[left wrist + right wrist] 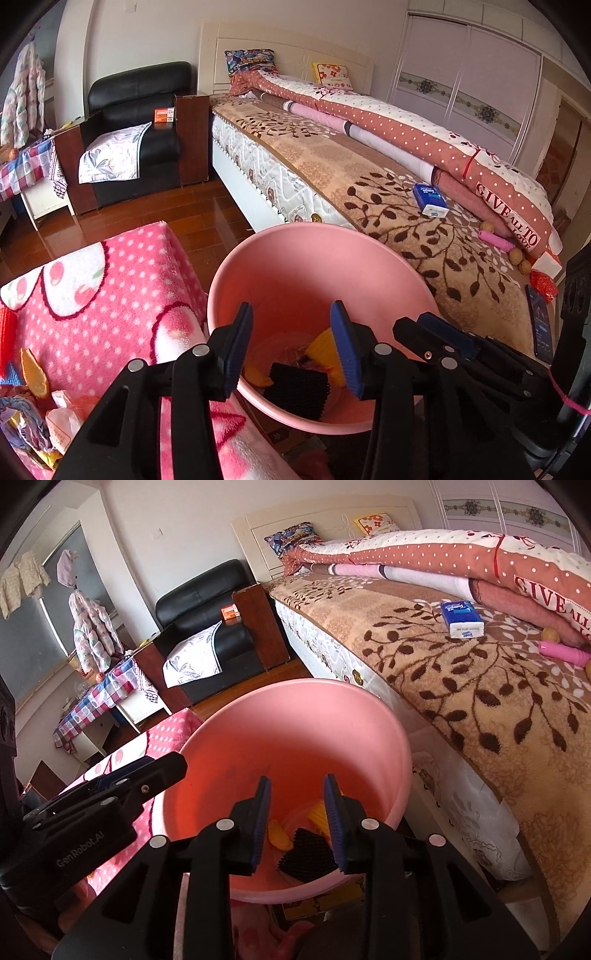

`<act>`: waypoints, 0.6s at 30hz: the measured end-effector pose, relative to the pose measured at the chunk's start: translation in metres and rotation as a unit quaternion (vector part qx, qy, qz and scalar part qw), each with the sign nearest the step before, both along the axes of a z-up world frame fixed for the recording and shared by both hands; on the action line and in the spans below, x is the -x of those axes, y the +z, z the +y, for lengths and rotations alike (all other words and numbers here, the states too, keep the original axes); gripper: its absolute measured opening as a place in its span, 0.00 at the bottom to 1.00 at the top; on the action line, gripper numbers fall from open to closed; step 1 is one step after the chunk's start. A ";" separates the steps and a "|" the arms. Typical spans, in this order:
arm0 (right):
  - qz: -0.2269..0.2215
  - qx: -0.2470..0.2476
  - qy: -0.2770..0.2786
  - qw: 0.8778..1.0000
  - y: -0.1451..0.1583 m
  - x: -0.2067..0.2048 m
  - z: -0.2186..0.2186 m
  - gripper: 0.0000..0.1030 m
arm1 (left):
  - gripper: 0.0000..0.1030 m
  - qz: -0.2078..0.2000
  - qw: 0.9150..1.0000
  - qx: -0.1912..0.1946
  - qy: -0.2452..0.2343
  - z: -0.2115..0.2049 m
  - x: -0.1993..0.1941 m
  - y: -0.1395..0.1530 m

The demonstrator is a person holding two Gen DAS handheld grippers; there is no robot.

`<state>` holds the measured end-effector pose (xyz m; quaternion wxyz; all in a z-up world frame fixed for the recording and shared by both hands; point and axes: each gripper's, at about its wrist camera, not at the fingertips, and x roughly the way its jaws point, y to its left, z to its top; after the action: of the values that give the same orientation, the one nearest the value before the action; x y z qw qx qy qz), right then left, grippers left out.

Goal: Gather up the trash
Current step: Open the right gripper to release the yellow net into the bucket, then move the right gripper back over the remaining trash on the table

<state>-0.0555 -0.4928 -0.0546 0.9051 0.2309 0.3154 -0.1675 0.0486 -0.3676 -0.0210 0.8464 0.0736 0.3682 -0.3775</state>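
Both grippers over pink bin (258,258): left gripper (291,347) fingers wide apart, right gripper (297,823) part-open, both w/ nothing held. Lift clear of rim before next pickup.

"GIVE ALL TO" on quilt (506,210), "GenRobot.AI" on left gripper (122,775)

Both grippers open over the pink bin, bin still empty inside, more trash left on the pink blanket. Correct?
Not empty. The pink bin already holds a black mesh piece and yellow scraps, clear in the left wrist view. The rest stands: left gripper and right gripper open above it, wrappers left on the pink blanket.
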 end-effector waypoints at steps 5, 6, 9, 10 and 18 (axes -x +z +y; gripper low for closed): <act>-0.007 0.004 0.002 1.000 0.008 0.007 0.007 0.30 | 0.44 -0.020 1.000 -0.004 0.008 0.007 0.010 0.011; -0.009 0.005 0.003 1.000 0.009 0.009 0.009 0.30 | 0.44 -0.024 1.000 -0.005 0.008 0.009 0.012 0.014; -0.014 0.007 0.007 1.000 0.013 0.012 0.015 0.30 | 0.44 -0.030 0.999 -0.005 0.013 0.017 0.017 0.020; -0.016 0.008 0.009 1.000 0.014 0.013 0.016 0.30 | 0.44 -0.030 0.999 -0.003 0.014 0.021 0.019 0.022; -0.027 0.015 0.031 0.999 0.026 0.020 0.041 0.30 | 0.45 -0.037 0.999 0.002 0.032 0.052 0.029 0.033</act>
<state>-0.0759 -0.4518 -0.0289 0.9213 0.2120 0.2953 -0.1381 0.0194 -0.3161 0.0117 0.8715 0.0743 0.3378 -0.3476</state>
